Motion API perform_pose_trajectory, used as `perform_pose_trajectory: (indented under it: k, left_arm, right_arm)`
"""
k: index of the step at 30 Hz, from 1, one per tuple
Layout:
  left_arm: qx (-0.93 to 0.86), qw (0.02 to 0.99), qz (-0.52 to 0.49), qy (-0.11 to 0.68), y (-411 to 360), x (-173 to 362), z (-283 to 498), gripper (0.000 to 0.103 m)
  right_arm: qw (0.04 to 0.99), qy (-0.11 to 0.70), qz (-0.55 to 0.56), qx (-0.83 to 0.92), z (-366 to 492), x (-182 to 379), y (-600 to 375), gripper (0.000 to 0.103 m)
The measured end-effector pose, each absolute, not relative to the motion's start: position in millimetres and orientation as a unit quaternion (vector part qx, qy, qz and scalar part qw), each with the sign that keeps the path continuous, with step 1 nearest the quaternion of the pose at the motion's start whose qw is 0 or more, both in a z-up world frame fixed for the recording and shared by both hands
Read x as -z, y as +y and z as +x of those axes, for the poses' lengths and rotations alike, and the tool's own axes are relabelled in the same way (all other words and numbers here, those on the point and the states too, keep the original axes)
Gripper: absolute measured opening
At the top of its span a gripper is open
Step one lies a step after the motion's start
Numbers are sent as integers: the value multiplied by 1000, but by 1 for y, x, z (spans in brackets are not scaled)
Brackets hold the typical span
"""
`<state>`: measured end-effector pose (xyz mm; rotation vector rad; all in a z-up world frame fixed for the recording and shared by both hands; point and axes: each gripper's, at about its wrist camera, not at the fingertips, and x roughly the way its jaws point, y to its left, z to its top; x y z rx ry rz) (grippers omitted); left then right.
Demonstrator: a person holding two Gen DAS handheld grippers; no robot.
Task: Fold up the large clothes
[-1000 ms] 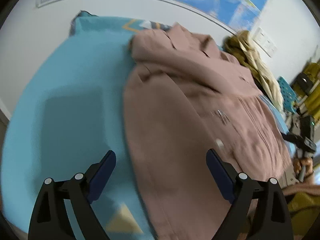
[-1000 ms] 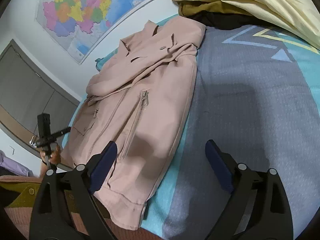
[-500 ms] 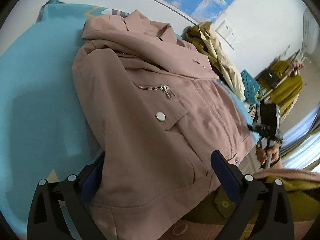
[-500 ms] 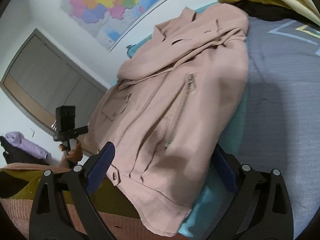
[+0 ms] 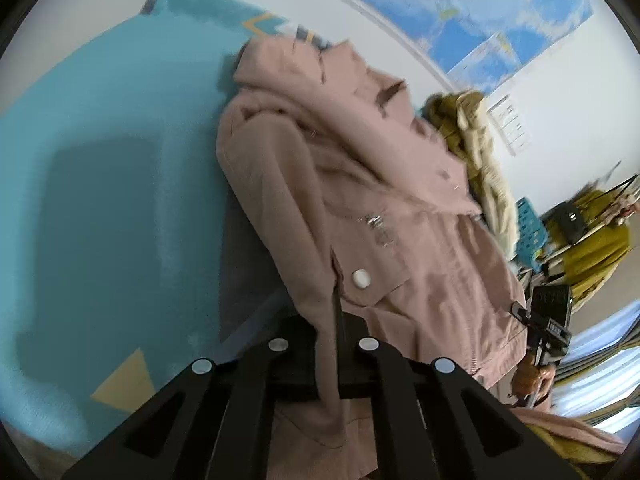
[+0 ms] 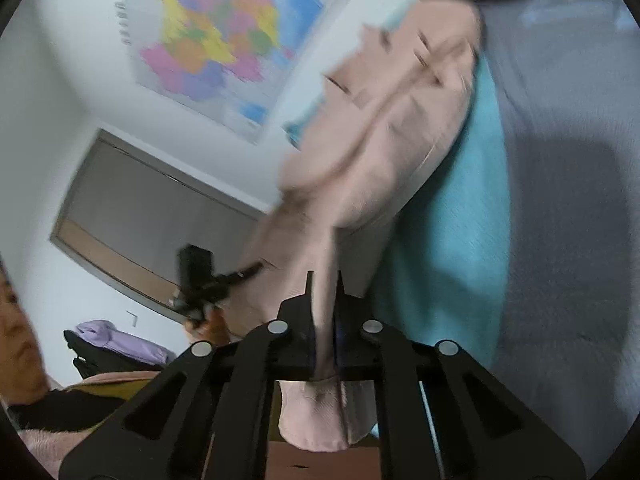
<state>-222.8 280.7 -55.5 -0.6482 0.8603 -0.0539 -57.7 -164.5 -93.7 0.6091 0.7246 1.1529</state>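
jacket (image 5: 400,208): matt pink cloth, metal snap | bedspread (image 5: 100,160): teal fuzzy cloth | map (image 6: 224,36): glossy paper

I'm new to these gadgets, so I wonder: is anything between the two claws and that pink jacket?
No. The left claw and the right claw are each shut directly on the hem of the pink jacket, with its cloth pinched between the fingers. Nothing visible lies in between.

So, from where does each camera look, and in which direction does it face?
Left wrist: sits on the left gripper, faces along the pink jacket on the teal bedspread; shows its fingers shut on the hem.
Right wrist: sits on the right gripper, also clamping the hem; faces the wall map.
Both views share the jacket, bedspread, map, and the other gripper.
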Motion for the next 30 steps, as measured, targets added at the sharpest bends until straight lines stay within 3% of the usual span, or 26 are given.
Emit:
perform_pose_trajectory:
  k: [7, 11, 16, 18, 20, 21, 23, 24, 25, 26, 27, 28, 29, 30]
  left_arm:
    - [25, 884, -301, 357, 289, 10, -250, 2]
    - [22, 882, -277, 381, 286, 23, -245, 5]
    - [-13, 863, -257, 435, 295, 64, -237, 35]
    - [-4, 868, -250, 429, 296, 66, -240, 45]
    - [24, 869, -250, 426, 293, 64, -241, 74]
    - [34, 870, -243, 427, 289, 63, -239, 79]
    - [38, 875, -216, 431, 280, 63, -235, 85]
    - [37, 878, -206, 431, 275, 63, -233, 85]
    - [36, 880, -198, 430, 270, 63, -232, 83]
    - [40, 881, -196, 429, 268, 64, -231, 59]
    - [46, 877, -202, 433, 266, 65, -230, 42]
    - [43, 870, -212, 443, 266, 68, -226, 17]
    - [37, 868, -220, 444, 267, 68, -225, 8]
    - [34, 868, -233, 436, 271, 66, -225, 5]
  right_arm:
    - [747, 254, 276, -549, -95, 51, -180, 6]
    - [751, 287, 274, -527, -83, 66, -176, 6]
    - [760, 358, 264, -474, -68, 106, -167, 14]
    - [755, 375, 262, -469, -66, 116, -166, 45]
    - [762, 370, 238, -475, -71, 114, -162, 51]
    - [762, 370, 228, -479, -73, 112, -158, 57]
    - [765, 368, 214, -483, -74, 110, -150, 58]
    - [766, 370, 206, -484, -74, 111, -146, 52]
    - [763, 371, 204, -489, -74, 112, -142, 46]
    - [756, 374, 208, -496, -74, 114, -140, 27]
    - [753, 376, 210, -497, -73, 115, -136, 9]
    - [752, 375, 215, -497, -72, 115, -134, 7]
    - [742, 369, 237, -508, -71, 115, -137, 6]
    - [738, 360, 248, -514, -73, 113, -142, 5]
